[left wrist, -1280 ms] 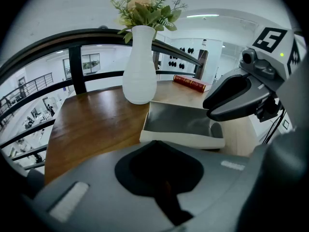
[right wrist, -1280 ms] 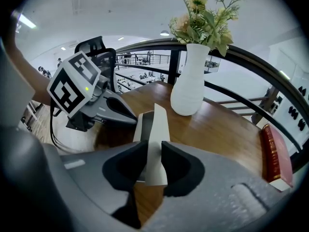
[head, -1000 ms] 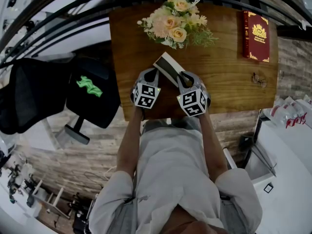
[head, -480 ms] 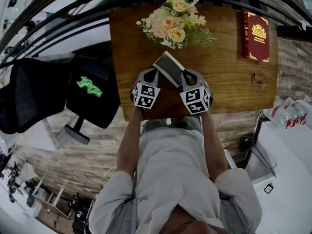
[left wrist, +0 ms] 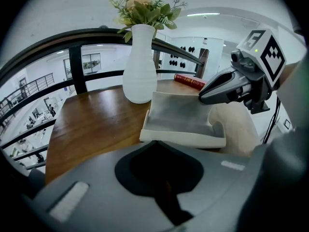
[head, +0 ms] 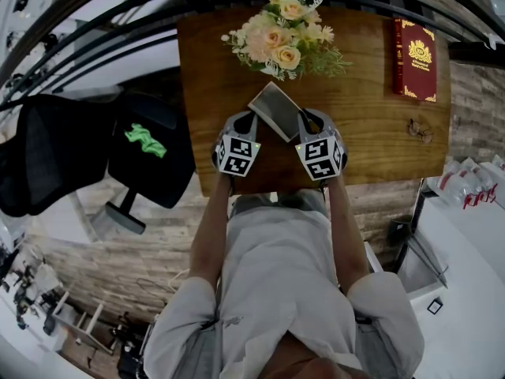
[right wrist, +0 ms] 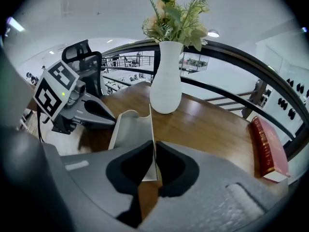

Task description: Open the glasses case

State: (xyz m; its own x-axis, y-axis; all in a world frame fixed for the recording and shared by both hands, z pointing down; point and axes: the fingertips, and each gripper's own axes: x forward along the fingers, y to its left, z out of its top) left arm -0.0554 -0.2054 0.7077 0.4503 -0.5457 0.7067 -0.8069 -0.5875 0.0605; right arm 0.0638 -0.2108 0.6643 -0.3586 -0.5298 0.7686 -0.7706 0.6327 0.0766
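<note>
The pale grey glasses case (head: 272, 107) lies partly unfolded on the wooden table (head: 363, 144), in front of the vase. My left gripper (head: 251, 118) is shut on the case's left edge (left wrist: 181, 138) and holds it against the table. My right gripper (right wrist: 154, 151) is shut on the thin flap (right wrist: 152, 124), which stands upright between its pads. In the left gripper view the case's grey inside (left wrist: 181, 112) shows, with the right gripper (left wrist: 205, 96) at its far right corner. The right gripper view shows the left gripper (right wrist: 104, 114) at the case's left side.
A white vase (right wrist: 165, 76) of flowers (head: 284, 34) stands just behind the case. A red book (head: 413, 58) lies at the table's far right, and a pair of glasses (head: 418, 127) nearer the right edge. A black chair (head: 142, 152) stands left of the table, and a railing runs behind it.
My right gripper has shifted a little to the right with the flap, and the case has spread wider. The left gripper has stayed in place.
</note>
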